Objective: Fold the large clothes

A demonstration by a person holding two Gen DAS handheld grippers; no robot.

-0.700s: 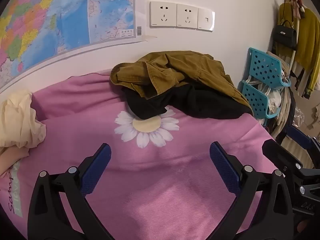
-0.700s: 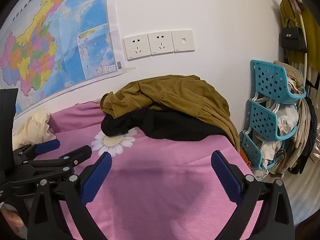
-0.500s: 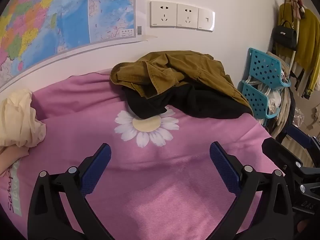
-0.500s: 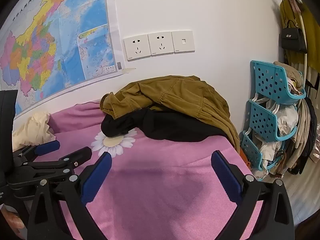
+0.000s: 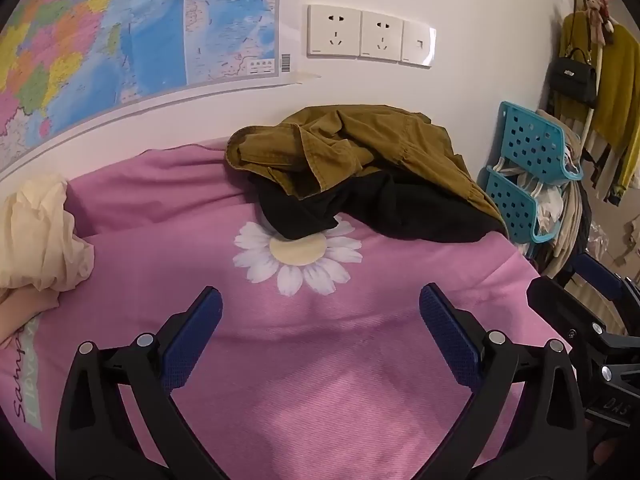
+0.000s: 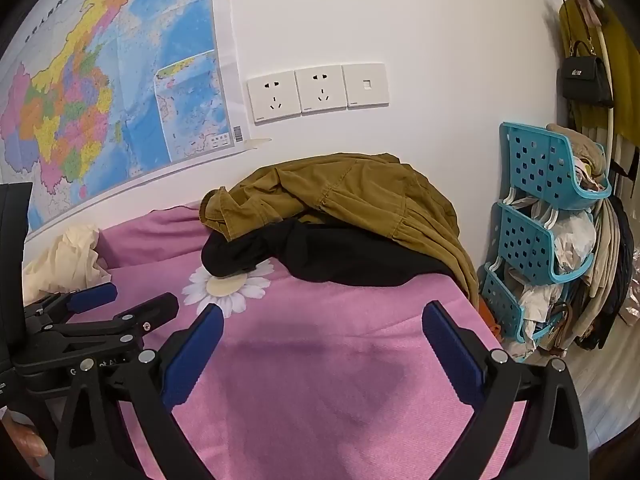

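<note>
Well beyond both wide-open jaws lies the olive garment (image 5: 360,148).

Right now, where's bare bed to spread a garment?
Free: the pink blanket from the daisy print forward to both open tools. Crowded: the brown jacket on the black garment against the wall, and the cream cloth at left.
</note>
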